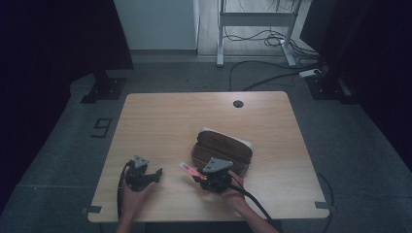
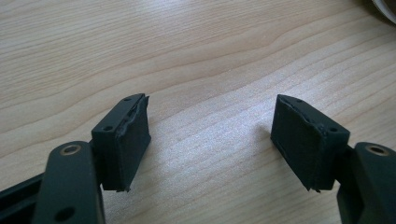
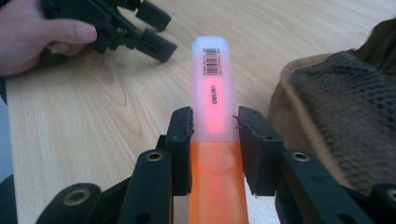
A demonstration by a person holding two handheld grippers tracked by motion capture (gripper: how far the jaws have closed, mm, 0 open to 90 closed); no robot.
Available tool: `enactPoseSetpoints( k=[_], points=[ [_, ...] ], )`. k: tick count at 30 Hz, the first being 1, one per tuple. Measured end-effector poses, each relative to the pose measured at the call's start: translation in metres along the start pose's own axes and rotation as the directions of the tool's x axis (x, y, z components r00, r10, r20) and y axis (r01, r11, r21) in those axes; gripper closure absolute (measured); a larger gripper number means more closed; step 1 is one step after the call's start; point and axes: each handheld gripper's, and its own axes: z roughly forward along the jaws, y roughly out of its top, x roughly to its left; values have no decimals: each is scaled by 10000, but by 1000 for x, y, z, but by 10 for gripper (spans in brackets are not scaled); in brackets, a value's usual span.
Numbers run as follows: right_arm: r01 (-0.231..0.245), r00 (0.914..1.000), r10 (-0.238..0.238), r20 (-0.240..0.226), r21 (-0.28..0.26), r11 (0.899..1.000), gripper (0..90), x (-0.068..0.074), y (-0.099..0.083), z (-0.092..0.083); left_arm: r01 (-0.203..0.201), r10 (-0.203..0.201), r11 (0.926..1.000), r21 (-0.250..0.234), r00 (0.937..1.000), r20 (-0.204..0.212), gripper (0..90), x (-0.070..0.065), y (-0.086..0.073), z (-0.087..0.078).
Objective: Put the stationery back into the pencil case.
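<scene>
An orange highlighter pen with a frosted white cap sticks out between the pads of my right gripper, which is shut on it. From above, the highlighter points left from the right gripper, just in front of an open brown pencil case on the wooden table. The case's mesh pocket lies to the right of the jaws. My left gripper rests at the table's front left, open, with bare wood between its pads.
A cable grommet hole sits near the table's far edge. Beyond the table are desk legs and cables on the floor. A hand holding the left gripper lies ahead in the right gripper view.
</scene>
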Motion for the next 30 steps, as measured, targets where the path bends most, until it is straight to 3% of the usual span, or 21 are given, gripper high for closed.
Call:
enactPoseSetpoints(
  k=[19, 30],
  points=[
    [-286, 9981, 328, 527, -783, 9965, 658, -38, 9, -35, 3, -3, 10000, -2, 10000, 1, 275, 0, 0, 0],
    [-317, 9973, 377, 631, -939, 9951, 658, -51, 10, -45, 4, -4, 10000, -2, 10000, 0, 276, 0, 0, 0]
  ],
)
